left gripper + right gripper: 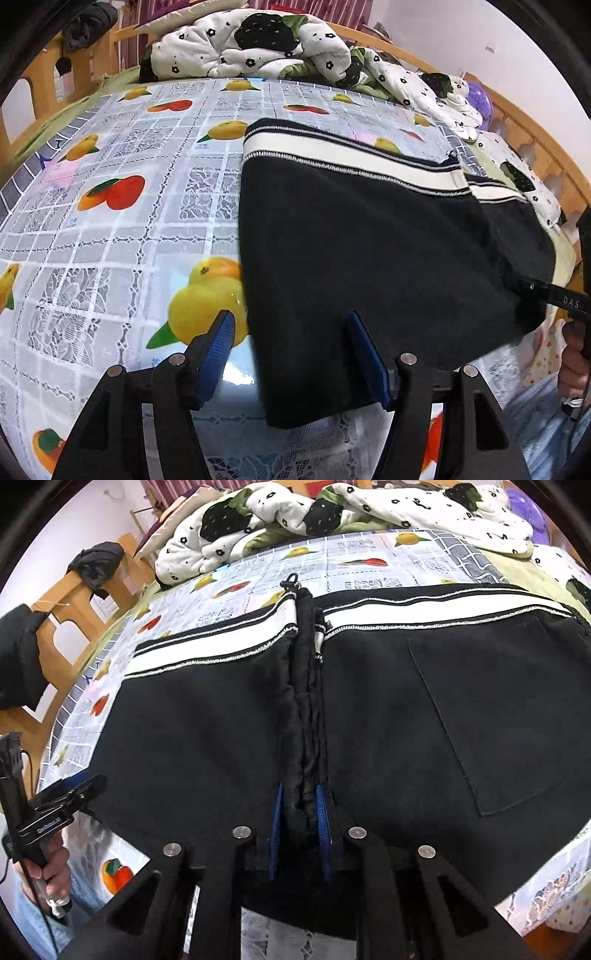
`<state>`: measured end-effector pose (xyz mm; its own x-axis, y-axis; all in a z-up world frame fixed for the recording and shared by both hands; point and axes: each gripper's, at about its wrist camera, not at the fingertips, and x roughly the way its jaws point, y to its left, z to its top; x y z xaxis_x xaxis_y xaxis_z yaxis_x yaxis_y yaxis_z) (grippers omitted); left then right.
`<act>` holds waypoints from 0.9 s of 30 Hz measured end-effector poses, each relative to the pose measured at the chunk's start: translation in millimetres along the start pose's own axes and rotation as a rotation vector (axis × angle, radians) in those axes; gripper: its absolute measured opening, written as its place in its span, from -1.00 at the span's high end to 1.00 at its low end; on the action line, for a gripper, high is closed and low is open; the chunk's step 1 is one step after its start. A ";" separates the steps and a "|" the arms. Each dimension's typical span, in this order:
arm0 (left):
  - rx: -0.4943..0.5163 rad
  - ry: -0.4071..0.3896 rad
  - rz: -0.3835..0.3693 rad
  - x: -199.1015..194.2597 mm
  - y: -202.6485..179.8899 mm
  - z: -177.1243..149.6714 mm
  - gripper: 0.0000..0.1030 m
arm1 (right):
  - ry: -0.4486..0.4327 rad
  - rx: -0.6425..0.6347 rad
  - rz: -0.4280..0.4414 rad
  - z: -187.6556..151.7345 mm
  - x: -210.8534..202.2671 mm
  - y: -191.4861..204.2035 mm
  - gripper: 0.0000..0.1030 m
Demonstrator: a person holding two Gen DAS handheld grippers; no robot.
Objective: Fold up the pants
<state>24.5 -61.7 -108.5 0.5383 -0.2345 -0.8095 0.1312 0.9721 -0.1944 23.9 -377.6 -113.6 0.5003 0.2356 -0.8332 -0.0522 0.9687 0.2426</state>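
Observation:
Black pants with a white striped waistband lie on the fruit-print cloth. My left gripper is open, its fingers astride the pants' left edge near the front corner. It also shows in the right wrist view at the pants' left edge. My right gripper is shut on a bunched ridge of the pants' fabric that runs up to the waistband. A back pocket shows on the right. The right gripper's body shows in the left wrist view at the pants' right side.
A crumpled white quilt with black flowers lies at the far side of the bed. A wooden bed rail runs around it. Dark clothes hang on the rail at left. A purple item sits at the far right.

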 end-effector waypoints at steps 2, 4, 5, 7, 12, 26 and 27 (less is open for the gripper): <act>-0.017 -0.009 0.006 -4.2 3.9 7.7 -0.21 | -0.005 0.029 -0.011 2.8 -14.3 -9.4 0.44; -0.019 -0.035 0.035 -7.6 7.7 16.0 -0.20 | -0.064 0.029 -0.051 7.1 -41.0 -22.6 0.32; -0.021 -0.047 0.050 -8.0 9.0 20.7 -0.20 | -0.091 0.027 -0.088 8.8 -52.7 -29.5 0.23; -0.032 -0.058 0.044 -8.8 11.6 25.4 -0.20 | -0.150 0.035 -0.195 13.1 -78.4 -52.9 -0.06; -0.085 -0.033 -0.034 3.4 20.5 35.8 -0.17 | -0.235 0.145 -0.408 12.9 -108.9 -136.8 -0.21; -0.180 0.045 -0.180 54.8 41.4 69.7 -0.16 | -0.323 0.548 -0.168 35.0 -53.7 -291.2 -0.21; -0.181 0.049 -0.190 59.1 41.1 73.7 -0.15 | -0.327 0.555 -0.157 40.1 -50.2 -294.7 -0.21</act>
<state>123.0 -35.7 -123.5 0.4764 -0.4168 -0.7742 0.0730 0.8962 -0.4376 48.7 -678.1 -123.4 0.7065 -0.0259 -0.7073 0.4524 0.7850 0.4232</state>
